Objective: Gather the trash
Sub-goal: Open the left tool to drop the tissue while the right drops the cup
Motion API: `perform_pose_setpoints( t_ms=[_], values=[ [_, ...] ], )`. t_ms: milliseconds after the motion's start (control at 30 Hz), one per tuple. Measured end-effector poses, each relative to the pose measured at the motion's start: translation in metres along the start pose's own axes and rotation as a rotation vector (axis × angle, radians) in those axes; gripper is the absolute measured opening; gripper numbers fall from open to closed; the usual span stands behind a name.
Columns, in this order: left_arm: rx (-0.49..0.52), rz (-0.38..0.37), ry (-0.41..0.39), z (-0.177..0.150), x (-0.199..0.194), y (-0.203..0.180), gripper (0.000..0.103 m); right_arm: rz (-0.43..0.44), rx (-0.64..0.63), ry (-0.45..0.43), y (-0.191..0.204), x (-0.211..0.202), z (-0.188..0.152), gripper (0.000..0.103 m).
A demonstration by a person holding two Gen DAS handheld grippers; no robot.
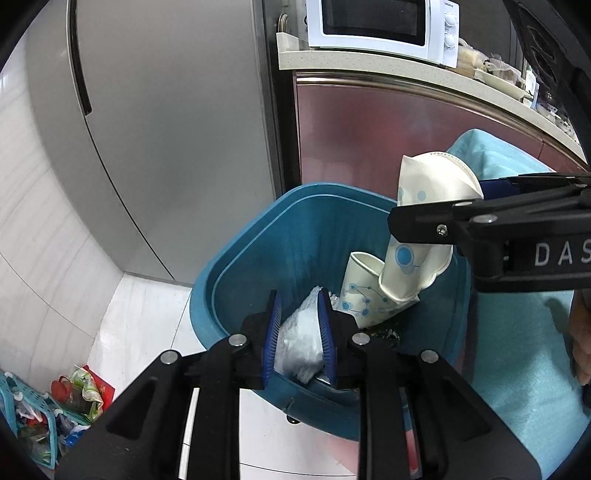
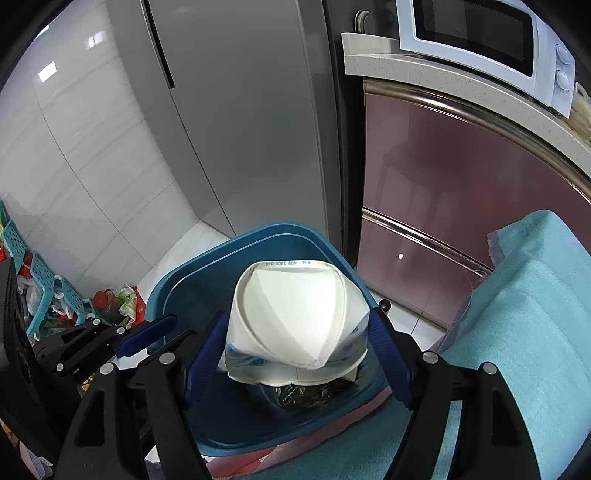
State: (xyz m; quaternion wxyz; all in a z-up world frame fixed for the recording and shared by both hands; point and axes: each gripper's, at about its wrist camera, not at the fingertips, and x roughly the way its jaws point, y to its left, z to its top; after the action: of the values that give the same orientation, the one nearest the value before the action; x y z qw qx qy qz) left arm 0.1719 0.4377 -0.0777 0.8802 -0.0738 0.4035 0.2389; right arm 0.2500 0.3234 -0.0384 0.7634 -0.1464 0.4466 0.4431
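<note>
A blue trash bin (image 1: 236, 258) stands on the floor beside the table; it also shows in the right wrist view (image 2: 177, 280). My left gripper (image 1: 297, 328) is shut on a crumpled white plastic wrapper (image 1: 301, 339) and holds it over the bin's near rim. My right gripper (image 2: 299, 332) is shut on a crushed white paper cup with blue dots (image 2: 291, 317), held above the bin; the cup also shows in the left wrist view (image 1: 428, 184). Another paper cup (image 1: 362, 288) and dark scraps lie inside the bin.
A grey fridge (image 1: 166, 129) stands behind the bin, next to a red-brown cabinet (image 1: 369, 129) with a white microwave (image 1: 380, 26) on its counter. A teal cloth (image 1: 524, 350) covers the table at right. Teal baskets and bags (image 1: 55, 406) sit on the floor at left.
</note>
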Motion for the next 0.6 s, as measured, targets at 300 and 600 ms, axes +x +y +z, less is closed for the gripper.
perform_pose_setpoints(
  t_ms=[300, 600],
  values=[
    [-0.005, 0.022, -0.008, -0.002, 0.0, 0.007, 0.036, -0.001, -0.001, 0.012, 0.002, 0.003, 0.002, 0.075],
    [-0.009, 0.035, -0.022, -0.004, -0.008, 0.013, 0.053, 0.0, 0.003, 0.007, 0.002, 0.001, 0.003, 0.081]
  ],
)
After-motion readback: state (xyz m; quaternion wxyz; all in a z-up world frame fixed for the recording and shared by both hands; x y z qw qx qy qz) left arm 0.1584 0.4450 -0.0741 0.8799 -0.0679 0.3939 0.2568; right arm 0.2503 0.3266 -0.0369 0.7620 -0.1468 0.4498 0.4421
